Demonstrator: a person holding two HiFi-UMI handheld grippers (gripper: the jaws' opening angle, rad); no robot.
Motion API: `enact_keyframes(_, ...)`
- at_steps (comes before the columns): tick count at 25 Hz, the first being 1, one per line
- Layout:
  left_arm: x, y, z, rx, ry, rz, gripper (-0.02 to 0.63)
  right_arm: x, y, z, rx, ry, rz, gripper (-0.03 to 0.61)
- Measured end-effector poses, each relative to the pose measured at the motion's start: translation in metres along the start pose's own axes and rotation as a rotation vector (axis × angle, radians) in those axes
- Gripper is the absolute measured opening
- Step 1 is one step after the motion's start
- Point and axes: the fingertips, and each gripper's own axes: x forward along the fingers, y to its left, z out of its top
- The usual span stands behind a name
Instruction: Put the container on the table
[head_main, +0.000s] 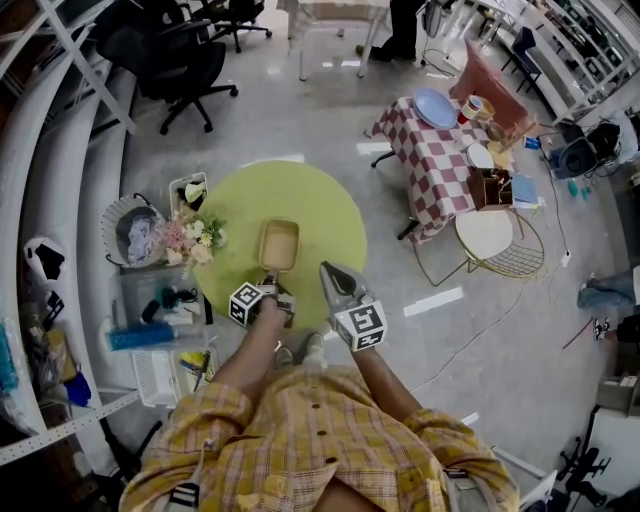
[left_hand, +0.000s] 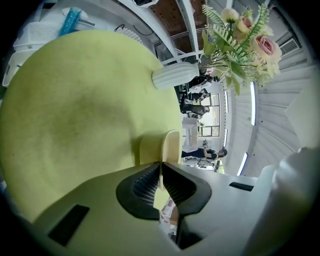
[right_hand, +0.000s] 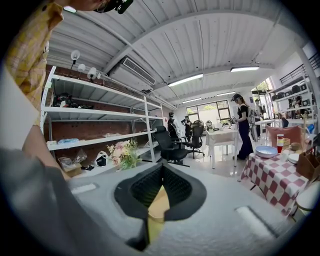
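container: we see the tan rectangular plastic container (head_main: 279, 244) lying lengthwise away from the round lime-green table's (head_main: 335, 205) near edge
left gripper (head_main: 270, 280): clamped on its near rim
right gripper (head_main: 328, 270): pinched together, empty, just beside

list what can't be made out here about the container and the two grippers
1. Head view: the container's near rim is hidden under the left gripper; whether its base touches the table is too small to tell.
2. Left gripper view: the container's base is cut off behind the gripper's own body; only the wall pinched by its fingers shows.
3. Right gripper view: the right gripper's own body blocks nearly everything below it.
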Motion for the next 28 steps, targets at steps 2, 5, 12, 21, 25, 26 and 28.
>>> enact_keyframes(2, 0.001, 0.002, 0.0, -0.001, 0.001, -0.004, 0.018, 0.0, 0.001, -0.002, -0.002, 0.006, 0.011, -0.003)
enact_keyframes(5, 0.001, 0.003, -0.003, -0.003, 0.009, -0.011, 0.018, -0.002, 0.0, -0.002, -0.003, 0.01, 0.016, -0.003)
enact_keyframes(12, 0.003, 0.006, -0.006, 0.007, 0.044, 0.004, 0.018, 0.0, 0.002, -0.002, 0.001, 0.006, 0.026, -0.003)
enact_keyframes(21, 0.002, 0.008, -0.008, 0.055, 0.071, 0.023, 0.032, 0.0, 0.0, 0.0, 0.007, 0.009, 0.023, -0.003)
enact_keyframes(25, -0.001, 0.013, -0.008, 0.056, 0.071, 0.036, 0.055, 0.0, 0.002, 0.0, 0.01, 0.006, 0.025, -0.003)
enact_keyframes(26, -0.002, 0.013, -0.008, 0.054, 0.07, 0.035, 0.057, -0.001, 0.004, 0.0, 0.008, 0.005, 0.03, -0.003)
enact_keyframes(28, -0.004, 0.011, -0.008, 0.052, 0.067, 0.031, 0.057, -0.002, 0.006, 0.0, 0.003, 0.003, 0.04, -0.003)
